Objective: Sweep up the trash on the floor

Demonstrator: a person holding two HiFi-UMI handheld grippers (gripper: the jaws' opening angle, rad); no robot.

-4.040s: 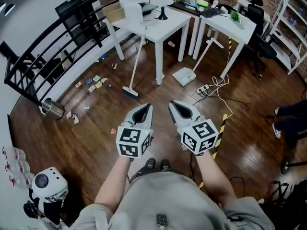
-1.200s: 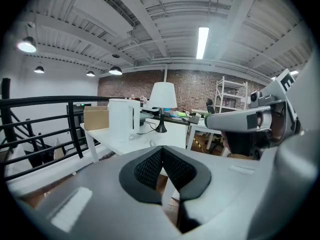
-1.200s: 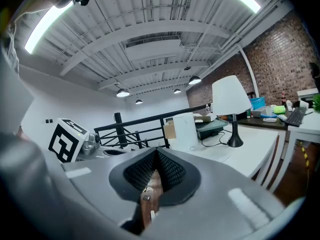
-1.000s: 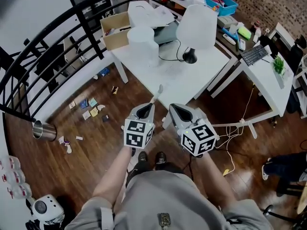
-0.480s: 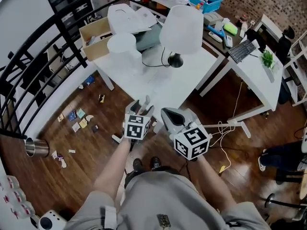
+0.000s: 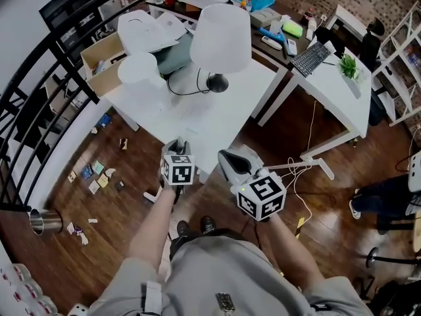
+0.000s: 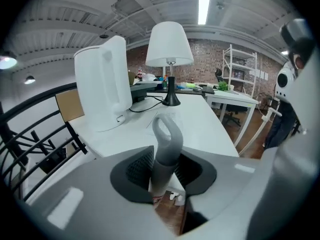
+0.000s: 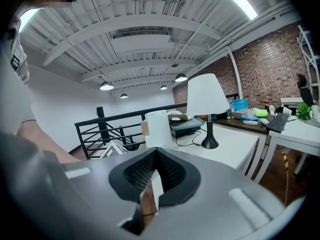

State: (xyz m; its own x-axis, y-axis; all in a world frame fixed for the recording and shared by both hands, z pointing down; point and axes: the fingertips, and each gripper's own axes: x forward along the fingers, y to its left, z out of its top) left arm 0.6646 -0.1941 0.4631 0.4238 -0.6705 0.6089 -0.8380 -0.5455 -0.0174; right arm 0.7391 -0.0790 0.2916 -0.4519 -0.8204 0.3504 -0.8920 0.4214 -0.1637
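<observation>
Your left gripper (image 6: 176,147) has the broom handle (image 7: 167,143) seated between its pads, held only at the top loop. The right gripper (image 6: 227,158) is closed and empty. A hold this high may let the handle swing against the table (image 6: 223,117) (the trash (image 6: 92,176) lies well apart, to the left).

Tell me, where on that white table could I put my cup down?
The near half of the white table, between the lamp and the corner by the broom handle, is bare. The far end is crowded: white canister, cardboard box, papers.
</observation>
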